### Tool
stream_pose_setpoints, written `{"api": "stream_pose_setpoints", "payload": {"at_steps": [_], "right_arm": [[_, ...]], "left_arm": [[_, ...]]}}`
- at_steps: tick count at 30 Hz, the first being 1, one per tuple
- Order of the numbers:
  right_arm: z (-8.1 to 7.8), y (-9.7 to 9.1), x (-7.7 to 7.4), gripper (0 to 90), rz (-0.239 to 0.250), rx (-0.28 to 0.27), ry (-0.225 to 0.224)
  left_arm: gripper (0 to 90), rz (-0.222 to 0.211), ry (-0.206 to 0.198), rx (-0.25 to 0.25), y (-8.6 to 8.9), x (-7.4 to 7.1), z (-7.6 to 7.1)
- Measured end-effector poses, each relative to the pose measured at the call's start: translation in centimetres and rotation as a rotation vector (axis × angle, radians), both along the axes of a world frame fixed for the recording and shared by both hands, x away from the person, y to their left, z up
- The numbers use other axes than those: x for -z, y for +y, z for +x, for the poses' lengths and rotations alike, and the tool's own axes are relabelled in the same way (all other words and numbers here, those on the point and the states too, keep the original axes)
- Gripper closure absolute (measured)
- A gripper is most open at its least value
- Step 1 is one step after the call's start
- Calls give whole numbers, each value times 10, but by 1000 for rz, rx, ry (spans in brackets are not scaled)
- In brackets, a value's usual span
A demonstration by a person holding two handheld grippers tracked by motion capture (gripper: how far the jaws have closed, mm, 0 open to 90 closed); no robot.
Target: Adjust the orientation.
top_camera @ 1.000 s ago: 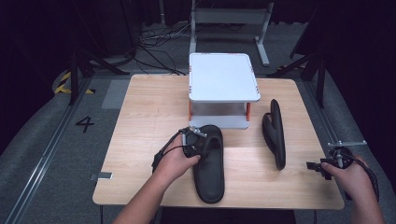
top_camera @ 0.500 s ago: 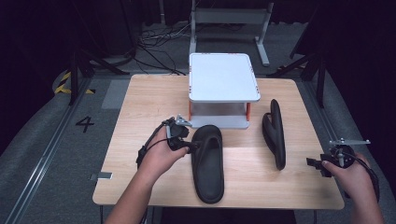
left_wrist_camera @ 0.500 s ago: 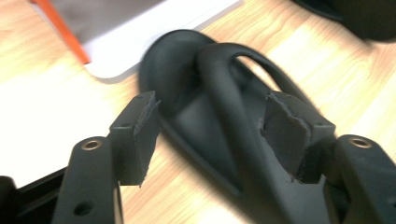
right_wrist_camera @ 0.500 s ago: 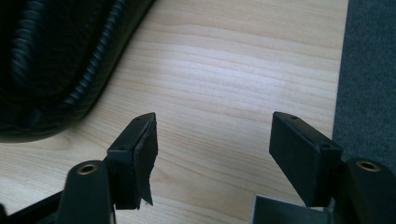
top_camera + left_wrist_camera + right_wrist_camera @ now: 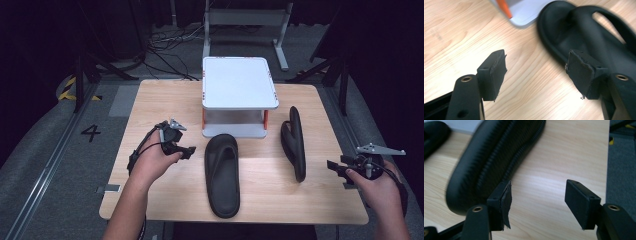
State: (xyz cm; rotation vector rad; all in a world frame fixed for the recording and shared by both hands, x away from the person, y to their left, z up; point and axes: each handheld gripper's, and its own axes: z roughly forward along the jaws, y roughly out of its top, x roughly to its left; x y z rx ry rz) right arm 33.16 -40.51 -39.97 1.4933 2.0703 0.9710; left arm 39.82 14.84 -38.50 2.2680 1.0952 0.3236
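Observation:
A black slipper (image 5: 222,172) lies flat, sole down, in the middle of the wooden table (image 5: 150,110); it also shows at the upper right of the left gripper view (image 5: 596,37). A second black slipper (image 5: 294,141) stands on its edge to the right, and its ribbed sole (image 5: 491,157) shows in the right gripper view. My left gripper (image 5: 188,150) is open just left of the flat slipper, holding nothing (image 5: 536,72). My right gripper (image 5: 336,169) is open near the table's right edge, right of the tilted slipper, jaws empty (image 5: 539,200).
A white two-tier stand (image 5: 239,82) with orange posts sits at the back centre of the table, right behind the flat slipper's toe. Dark floor, cables and a metal frame (image 5: 245,20) lie beyond the table.
My left gripper let go of the flat slipper and drew back to the left, jaws open. The slipper stays where it lay. My right gripper moved slightly down and right.

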Motion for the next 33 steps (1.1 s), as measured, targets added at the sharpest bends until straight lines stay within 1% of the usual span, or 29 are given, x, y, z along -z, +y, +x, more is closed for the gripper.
{"api": "stream_pose_setpoints", "payload": {"at_steps": [2, 3, 4, 6, 8, 10, 11, 12, 15, 16, 17, 19, 21, 22, 23, 25, 28, 30, 33], "right_arm": [[2, 5, -3, 400, 2, -20, -9], [3, 9, -5, 409, 5, -37, -13], [6, 14, -6, 418, 5, -52, -21], [9, 20, -8, 425, 9, -69, -27], [13, 27, -11, 424, 8, -88, -35], [17, 34, -14, 420, -5, -101, -30], [19, 39, -16, 418, -9, -113, -38], [22, 43, -18, 412, -5, -122, -48], [32, 58, -18, 408, -5, -156, -55], [36, 61, -17, 407, -8, -156, -51], [38, 63, -16, 402, -10, -156, -47], [45, 69, -14, 394, -33, -160, -44], [50, 74, -13, 372, -46, -164, -47], [50, 74, -13, 372, -46, -164, -47], [54, 79, -11, 363, -56, -165, -39], [56, 80, -10, 358, -53, -162, -36], [60, 80, -5, 349, -70, -151, -21], [60, 77, -4, 347, -49, -142, -15], [57, 71, -5, 356, -43, -125, -23]], "left_arm": [[319, 10, -4, -14, 5, 2, -2], [319, 8, -5, -20, 9, 4, -3], [319, 13, 0, -27, 12, 6, -5], [319, 16, 20, -40, 16, 10, -7], [318, 36, 37, -47, 23, 14, -12], [317, 45, 52, -55, 27, 17, -16], [315, 45, 62, -63, 29, 18, -19], [313, 47, 63, -66, 30, 19, -20], [308, 48, 88, -77, 36, 24, -31], [307, 52, 93, -76, 38, 25, -33], [307, 55, 101, -85, 40, 27, -37], [306, 60, 108, -85, 42, 28, -39], [307, 59, 115, -111, 46, 30, -46], [306, 59, 115, -111, 46, 30, -46], [307, 62, 119, -115, 48, 30, -49], [306, 65, 121, -117, 48, 30, -50], [306, 65, 122, -116, 47, 31, -49], [305, 62, 124, -111, 47, 32, -48], [305, 65, 124, -99, 43, 31, -45]]}}
